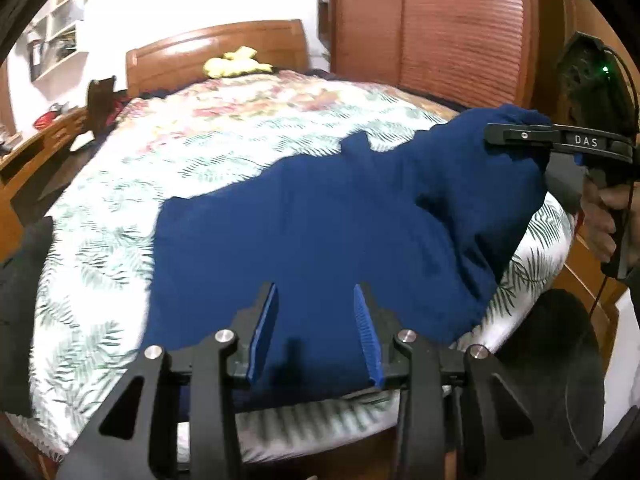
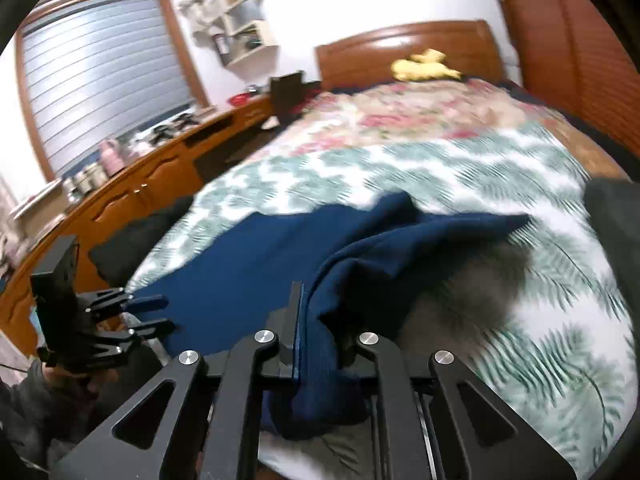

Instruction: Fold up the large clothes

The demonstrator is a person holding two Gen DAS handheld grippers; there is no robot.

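Both claws were over the bed [image 1: 120, 208]. Right claw [image 2: 316, 320] was pinched tight on one edge of the blue top [image 1: 320, 216], and that edge hung up off the bed. Left claw [image 1: 316, 320] sat partly open above the near edge of the top; whether its blue pads [image 1: 262, 332] touched the cloth could not be told. Most of the top lay flat on the leafy sheet. At the far end, by the wooden headboard [image 1: 216, 48], lay a yellow toy [image 1: 236, 64].
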